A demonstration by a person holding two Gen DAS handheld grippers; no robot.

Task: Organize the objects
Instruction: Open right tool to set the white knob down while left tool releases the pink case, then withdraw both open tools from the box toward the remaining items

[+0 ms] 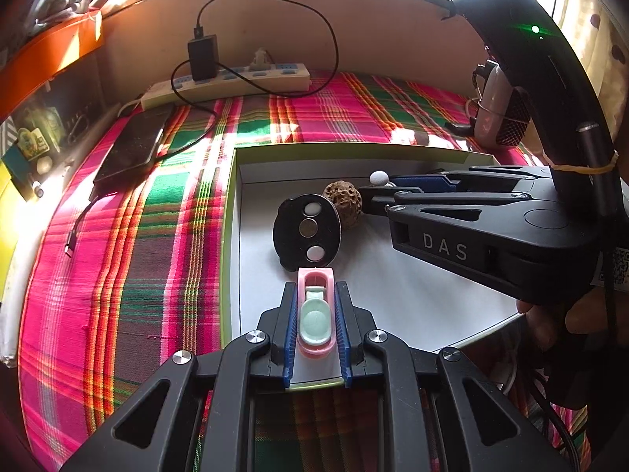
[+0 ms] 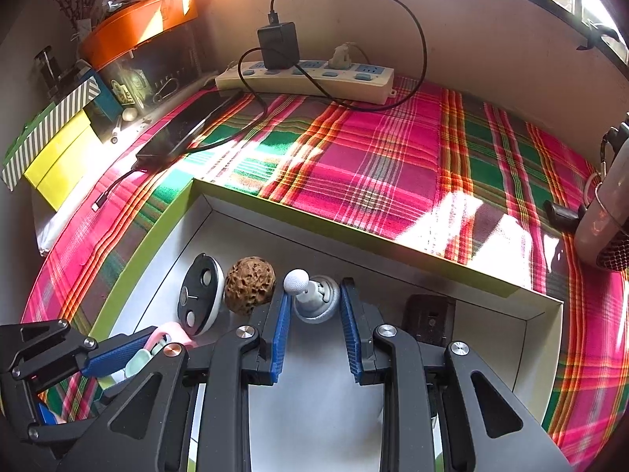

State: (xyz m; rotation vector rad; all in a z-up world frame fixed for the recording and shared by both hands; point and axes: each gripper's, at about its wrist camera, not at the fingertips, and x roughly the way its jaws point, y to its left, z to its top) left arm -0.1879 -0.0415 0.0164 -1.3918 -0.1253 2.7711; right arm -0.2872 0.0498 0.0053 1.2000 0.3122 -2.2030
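A shallow white box with a green rim (image 1: pixel 230 212) (image 2: pixel 165 220) lies on the plaid cloth. In it stand a black oval disc with round spots (image 1: pixel 307 231) (image 2: pixel 200 299), a brown walnut (image 1: pixel 343 199) (image 2: pixel 248 286), a grey-white knob with a white ball tip (image 2: pixel 312 295) (image 1: pixel 378 177) and a dark square piece (image 2: pixel 428 316). My left gripper (image 1: pixel 315 295) (image 2: pixel 118 354) is shut on a pink and mint clip (image 1: pixel 316 314) (image 2: pixel 165 338) over the box's near edge. My right gripper (image 2: pixel 314 306) (image 1: pixel 387 188) is open, its blue pads on either side of the knob.
A white power strip (image 2: pixel 306 78) (image 1: pixel 232 84) with a black charger and cable lies at the back wall. A black phone (image 1: pixel 131 149) (image 2: pixel 184 126) lies at the left. Coloured boxes (image 2: pixel 59 149) stand far left. A small pink fan (image 2: pixel 605 212) (image 1: pixel 499 106) stands at the right.
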